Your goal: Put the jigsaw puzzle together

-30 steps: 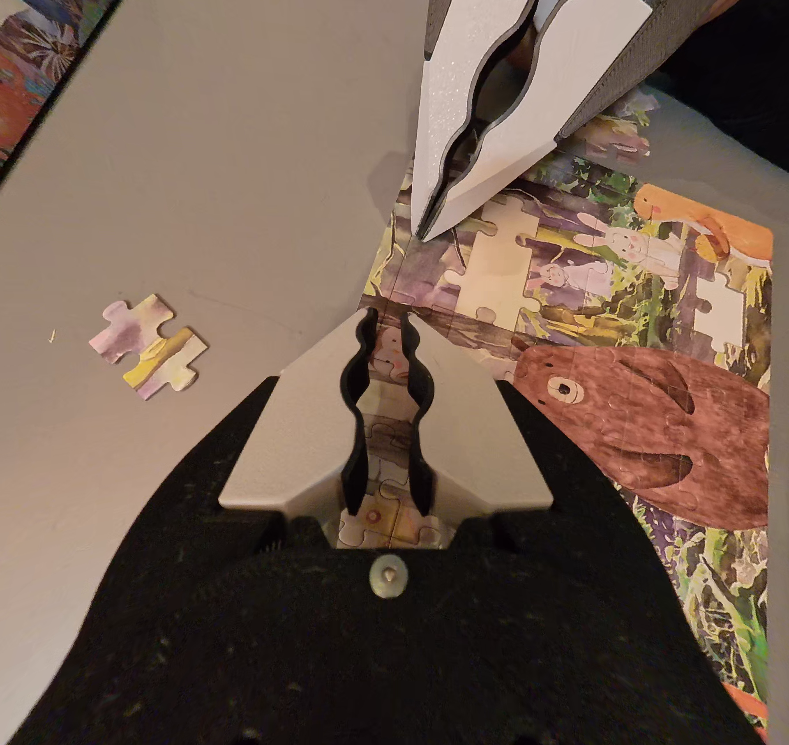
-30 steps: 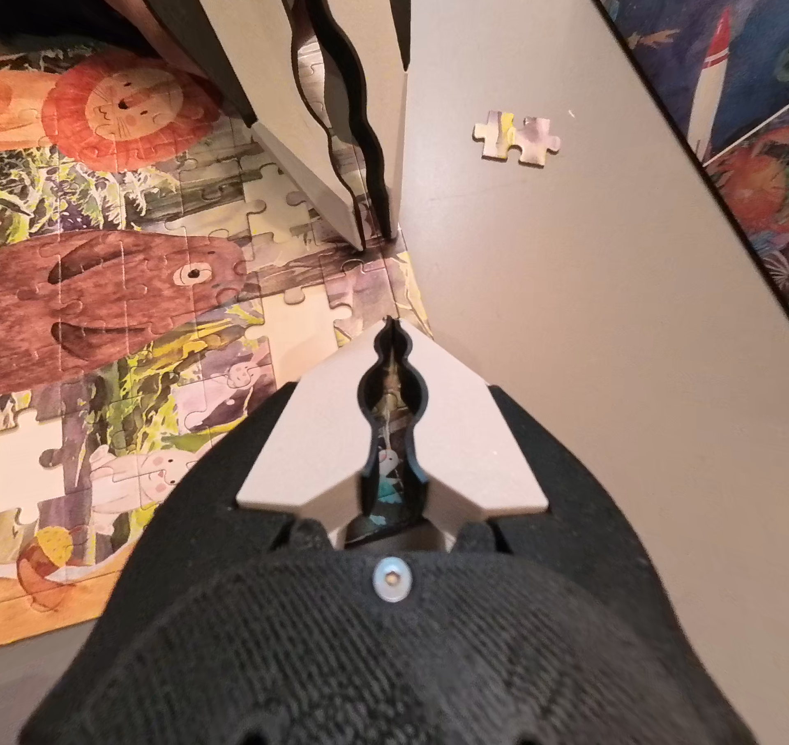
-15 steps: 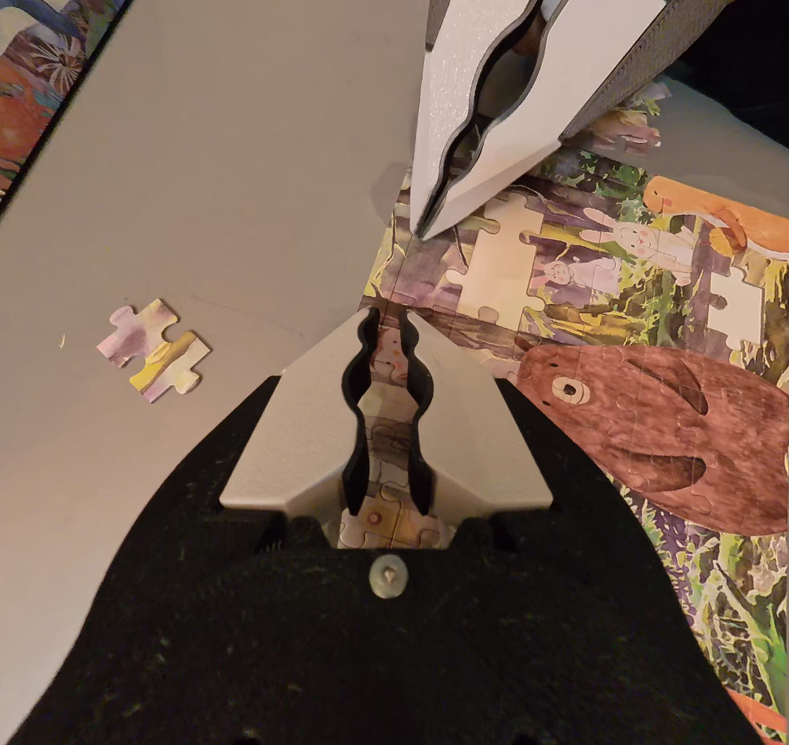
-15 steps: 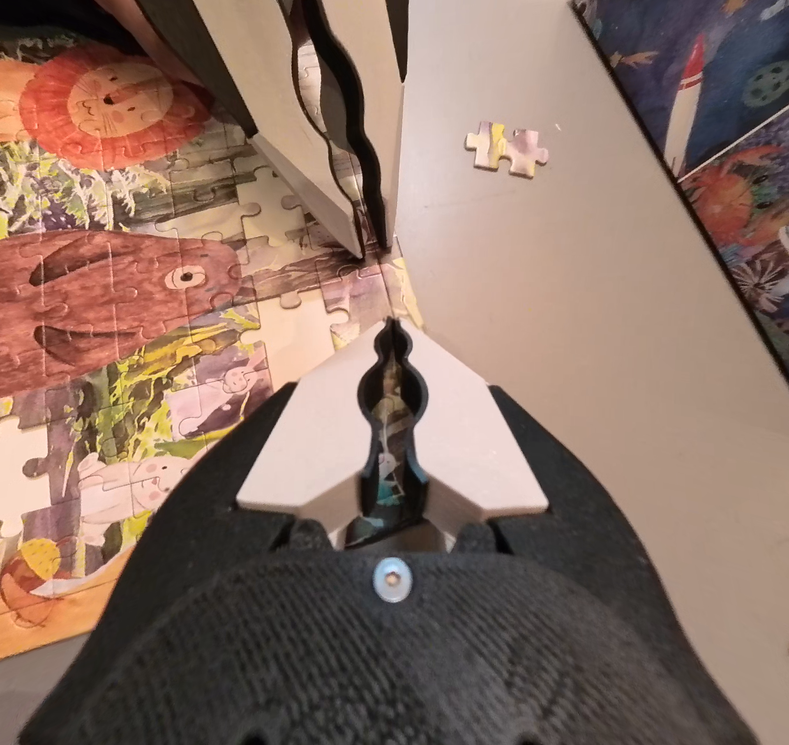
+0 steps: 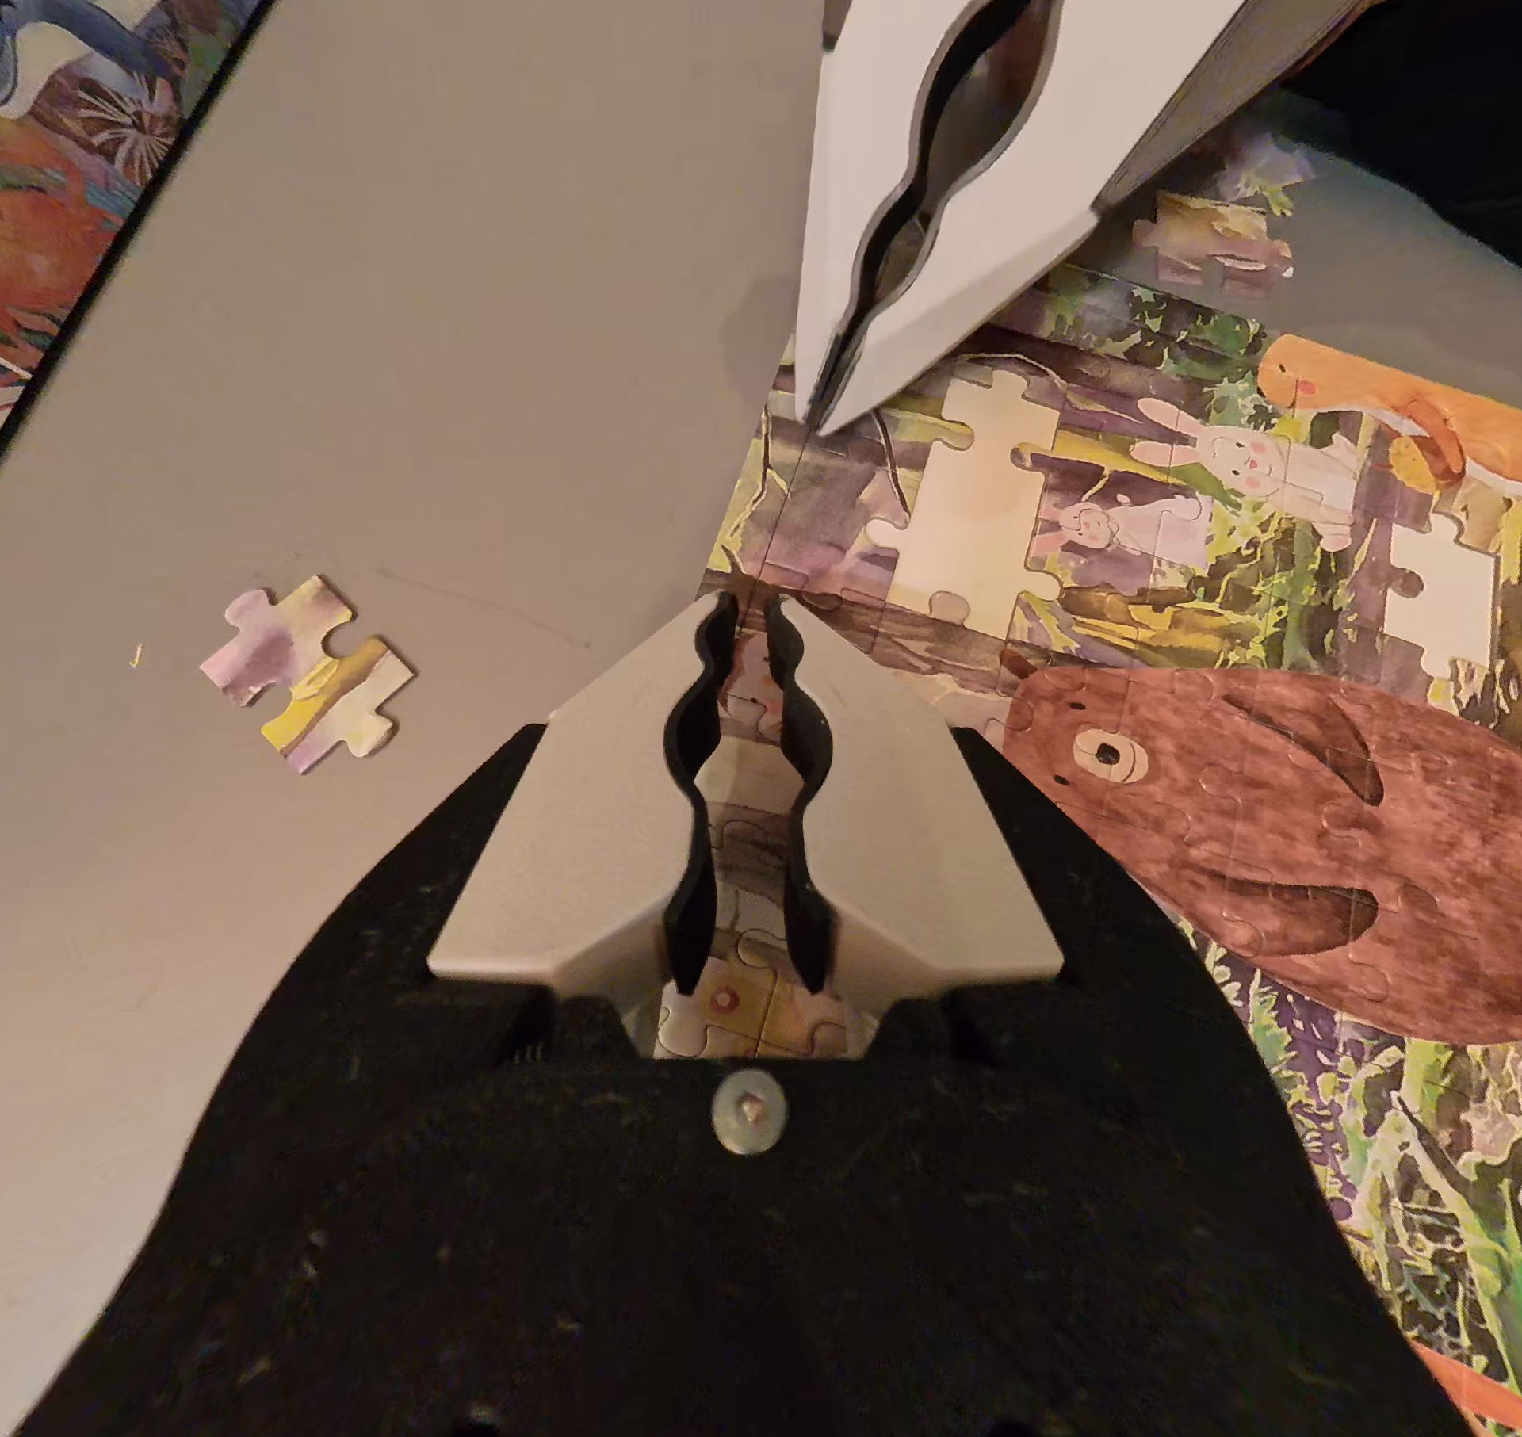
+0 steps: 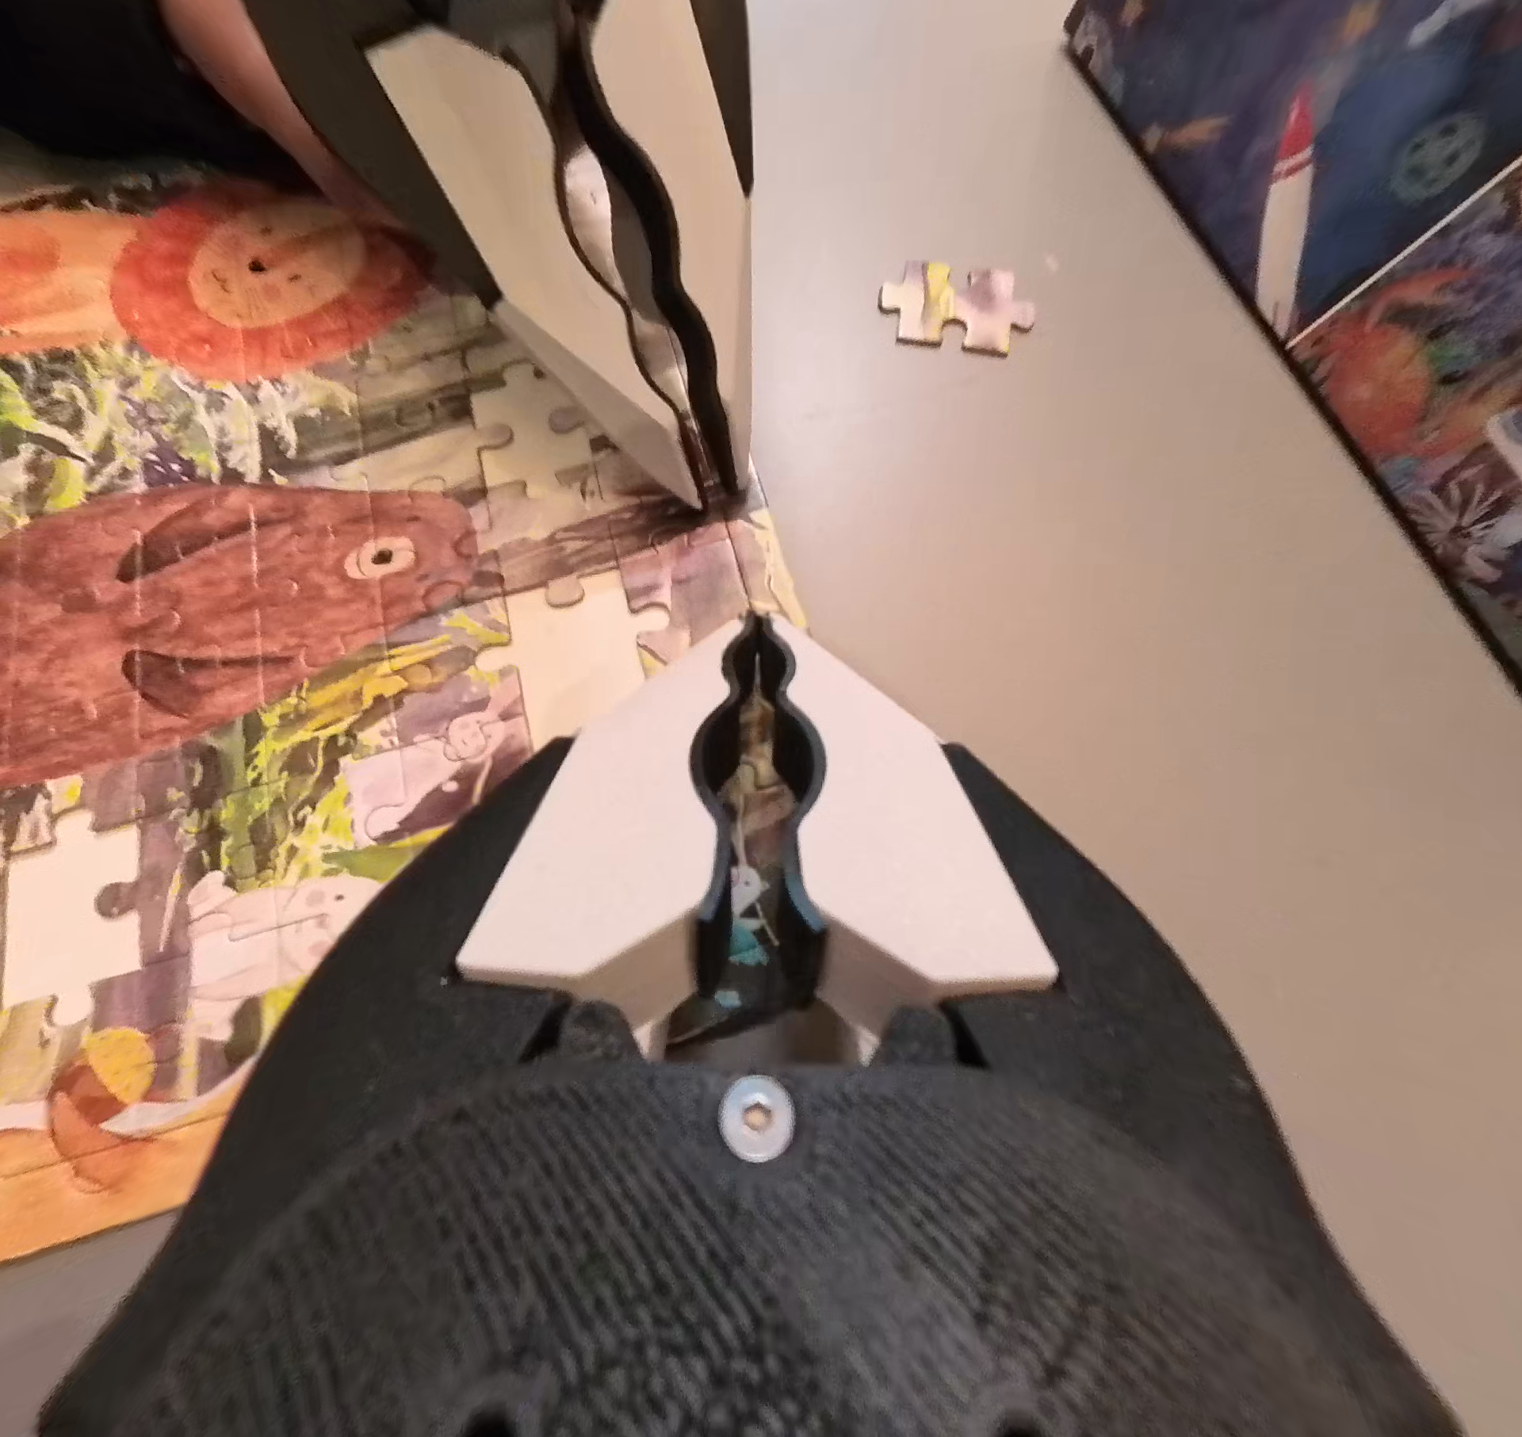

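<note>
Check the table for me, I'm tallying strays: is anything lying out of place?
Yes. Two joined pieces lie alone on the grey table, apart from the puzzle, which still shows blank gaps. Nothing looks damaged.

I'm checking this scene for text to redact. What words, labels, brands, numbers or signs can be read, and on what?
None can be read.
The puzzle shows only painted animals and plants.
The loose pieces, two joined together, show only washes of colour.
The picture panel at the side shows a rocket and other drawings; it is blurred, and no writing can be made out on it.
</note>
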